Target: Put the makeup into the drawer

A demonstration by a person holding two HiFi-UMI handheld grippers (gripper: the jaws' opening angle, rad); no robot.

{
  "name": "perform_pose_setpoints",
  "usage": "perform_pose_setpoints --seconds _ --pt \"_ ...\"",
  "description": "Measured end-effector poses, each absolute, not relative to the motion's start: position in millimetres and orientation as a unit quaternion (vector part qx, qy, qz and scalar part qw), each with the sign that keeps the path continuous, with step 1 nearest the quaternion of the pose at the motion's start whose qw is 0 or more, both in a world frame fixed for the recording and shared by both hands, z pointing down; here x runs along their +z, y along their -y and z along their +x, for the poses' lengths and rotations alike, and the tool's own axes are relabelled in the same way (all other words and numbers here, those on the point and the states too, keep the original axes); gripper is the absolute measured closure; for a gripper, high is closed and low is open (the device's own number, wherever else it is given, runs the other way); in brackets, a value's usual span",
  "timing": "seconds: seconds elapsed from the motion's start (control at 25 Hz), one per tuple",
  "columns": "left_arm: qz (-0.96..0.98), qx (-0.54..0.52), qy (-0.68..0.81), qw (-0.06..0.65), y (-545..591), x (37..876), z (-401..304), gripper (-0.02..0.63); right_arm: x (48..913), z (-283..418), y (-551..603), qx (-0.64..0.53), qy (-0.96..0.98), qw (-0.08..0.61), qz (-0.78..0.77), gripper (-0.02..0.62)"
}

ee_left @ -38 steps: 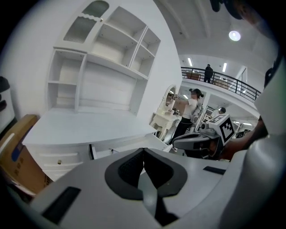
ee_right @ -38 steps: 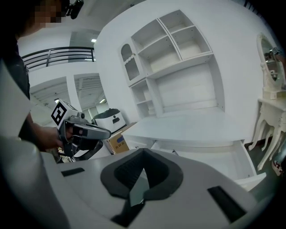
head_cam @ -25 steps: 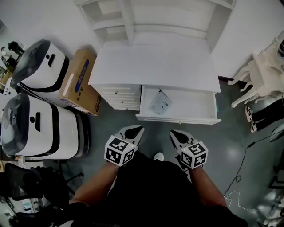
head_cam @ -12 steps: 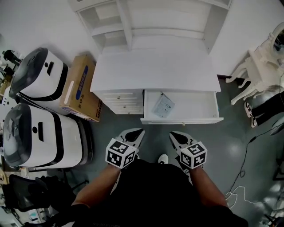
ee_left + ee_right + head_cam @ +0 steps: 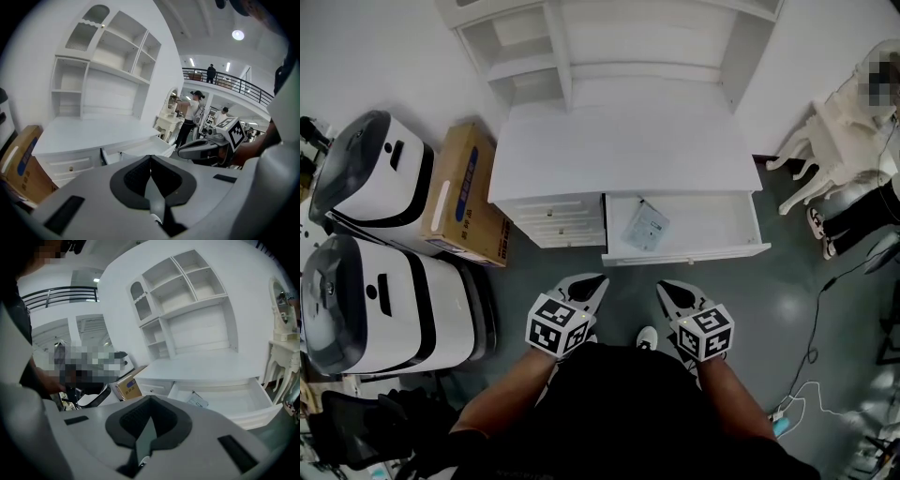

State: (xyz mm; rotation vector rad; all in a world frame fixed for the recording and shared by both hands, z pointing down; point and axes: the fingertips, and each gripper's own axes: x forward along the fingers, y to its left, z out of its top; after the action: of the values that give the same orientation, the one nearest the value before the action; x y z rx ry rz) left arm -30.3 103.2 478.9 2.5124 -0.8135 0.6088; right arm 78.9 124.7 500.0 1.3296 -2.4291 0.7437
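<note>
My left gripper and right gripper, both closed and empty, face the open white drawer holding a flat pale makeup packet.

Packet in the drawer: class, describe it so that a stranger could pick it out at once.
Find the white desk under the shelves. Its right-hand drawer stands open. The packet lies at its left end, flat, pale and tilted, the only thing inside.

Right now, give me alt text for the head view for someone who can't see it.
A flat packet lies in the open drawer of a white desk. The left gripper and right gripper hover shut and empty, short of it.
</note>
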Motion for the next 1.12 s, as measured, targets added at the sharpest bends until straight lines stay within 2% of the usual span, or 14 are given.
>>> perform_pose_setpoints --seconds 1.12 --pt "0.91 0.217 0.287 0.206 -102 474 -50 0.595 496 71 -128 0.255 0.83 0.135 0.478 0.569"
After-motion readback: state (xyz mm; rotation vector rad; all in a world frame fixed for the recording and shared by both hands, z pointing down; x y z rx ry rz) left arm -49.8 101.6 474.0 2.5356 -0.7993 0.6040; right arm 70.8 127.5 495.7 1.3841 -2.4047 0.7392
